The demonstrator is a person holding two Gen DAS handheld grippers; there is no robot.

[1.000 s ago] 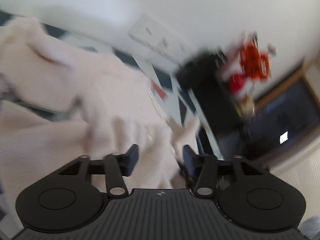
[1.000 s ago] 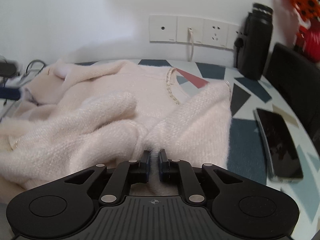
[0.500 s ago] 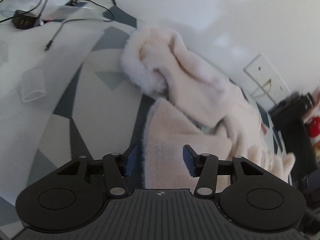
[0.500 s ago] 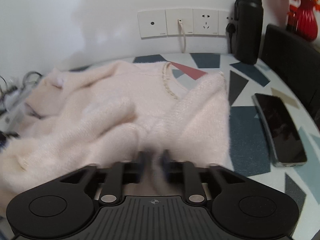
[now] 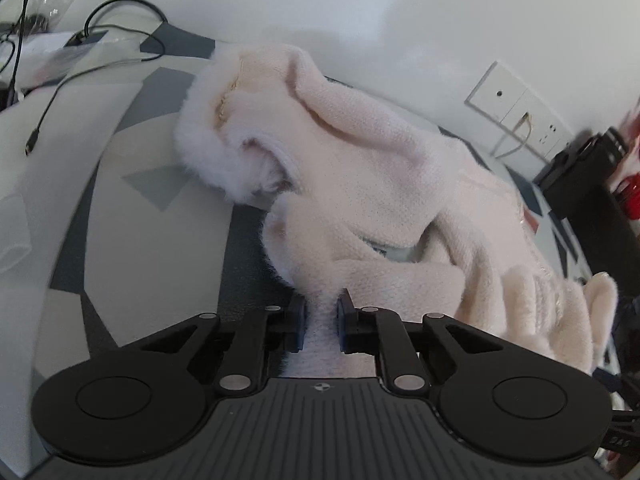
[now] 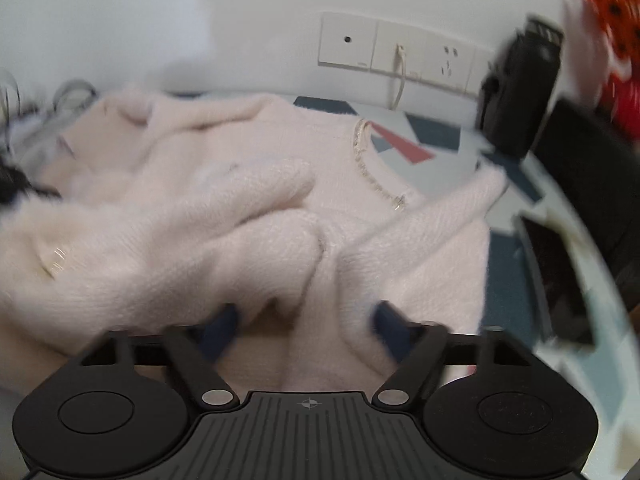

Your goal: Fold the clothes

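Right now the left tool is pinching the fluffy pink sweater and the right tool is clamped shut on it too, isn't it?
Not quite. The left tool does pinch the pink sweater, but the right tool is open: the right wrist view shows its fingers spread wide, with sweater fabric lying loose between them.

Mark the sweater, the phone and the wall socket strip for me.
sweater (image 5: 360, 152): left wrist view, on the folded upper body of the pink knit.
phone (image 6: 560, 276): right wrist view, on its dark screen.
wall socket strip (image 6: 400, 44): right wrist view, on the white plate by the plugged cable.
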